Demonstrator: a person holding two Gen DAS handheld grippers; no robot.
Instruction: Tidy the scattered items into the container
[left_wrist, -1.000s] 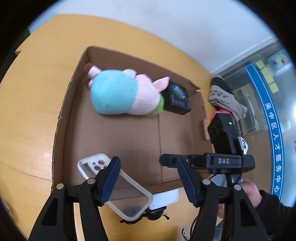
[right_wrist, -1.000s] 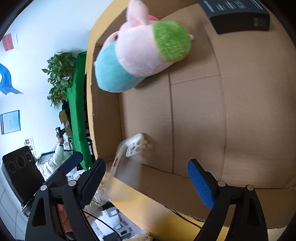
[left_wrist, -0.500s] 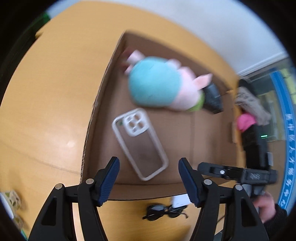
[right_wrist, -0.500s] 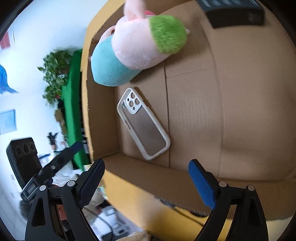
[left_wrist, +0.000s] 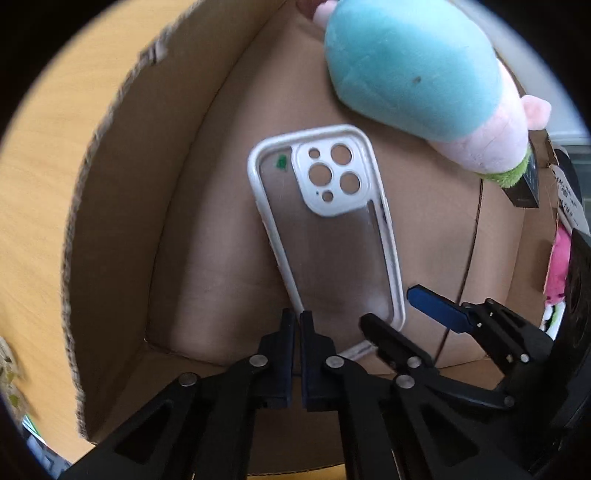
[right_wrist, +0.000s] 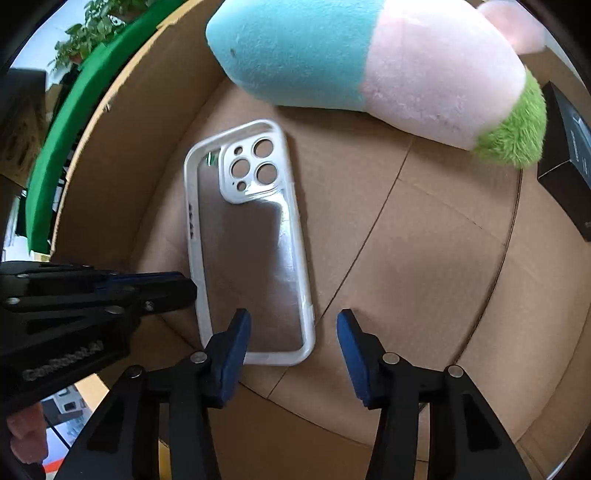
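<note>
A clear phone case with a white rim (left_wrist: 325, 236) (right_wrist: 251, 240) lies flat on the floor of the cardboard box (left_wrist: 122, 206) (right_wrist: 424, 240). My left gripper (left_wrist: 297, 319) (right_wrist: 184, 286) is shut with nothing between its fingers, its tip right at the case's near left rim. My right gripper (right_wrist: 293, 332) (left_wrist: 388, 305) hovers over the case's near end with its jaws closing. The case's corner lies between the pads, which do not press on it. A blue, pink and green plush toy (left_wrist: 417, 70) (right_wrist: 369, 62) lies behind the case.
A black box (left_wrist: 524, 188) (right_wrist: 569, 155) lies in the box past the plush toy. The wooden table (left_wrist: 44, 166) surrounds the box. A green cloth (right_wrist: 55, 122) and plants stand beyond its wall. A pink item (left_wrist: 557, 266) sits outside on the right.
The phone case dropped onto the box floor and stayed there. Both grippers sank into the box close to it. The left jaws shut and the right jaws narrowed.
</note>
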